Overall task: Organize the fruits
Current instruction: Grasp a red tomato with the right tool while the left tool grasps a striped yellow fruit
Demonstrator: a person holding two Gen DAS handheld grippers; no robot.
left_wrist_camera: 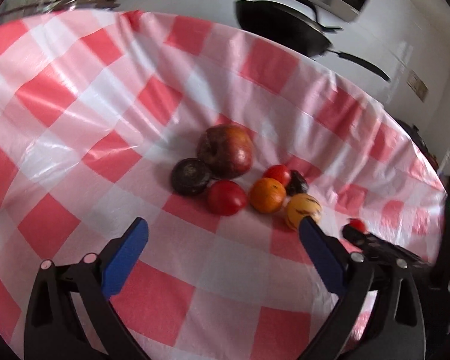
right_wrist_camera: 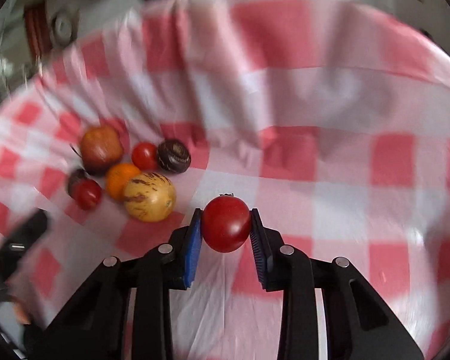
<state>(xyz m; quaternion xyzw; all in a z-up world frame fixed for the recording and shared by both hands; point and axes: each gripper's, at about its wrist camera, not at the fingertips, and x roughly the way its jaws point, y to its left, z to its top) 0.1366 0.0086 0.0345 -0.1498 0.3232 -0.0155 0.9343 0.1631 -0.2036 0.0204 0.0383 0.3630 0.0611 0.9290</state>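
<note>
Fruits lie grouped on the red-and-white checked tablecloth (left_wrist_camera: pixel 75 96): a large red apple (left_wrist_camera: pixel 225 151), a dark round fruit (left_wrist_camera: pixel 190 176), two red tomatoes (left_wrist_camera: pixel 226 197) (left_wrist_camera: pixel 277 174), an orange (left_wrist_camera: pixel 267 195), a small dark fruit (left_wrist_camera: pixel 297 183) and a yellow striped fruit (left_wrist_camera: pixel 301 210). My left gripper (left_wrist_camera: pixel 223 226) hangs open just in front of the group, nothing between its blue pads. My right gripper (right_wrist_camera: pixel 226 219) is shut on another red tomato (right_wrist_camera: pixel 226 223), to the right of the yellow striped fruit (right_wrist_camera: pixel 149 196). It shows in the left wrist view as the right gripper (left_wrist_camera: pixel 355 231).
A black frying pan (left_wrist_camera: pixel 285 27) rests on the white counter beyond the table's far edge. The cloth (right_wrist_camera: pixel 330 96) is rumpled in folds behind the fruits. The left gripper's black body (right_wrist_camera: pixel 18 240) shows at the left edge of the right wrist view.
</note>
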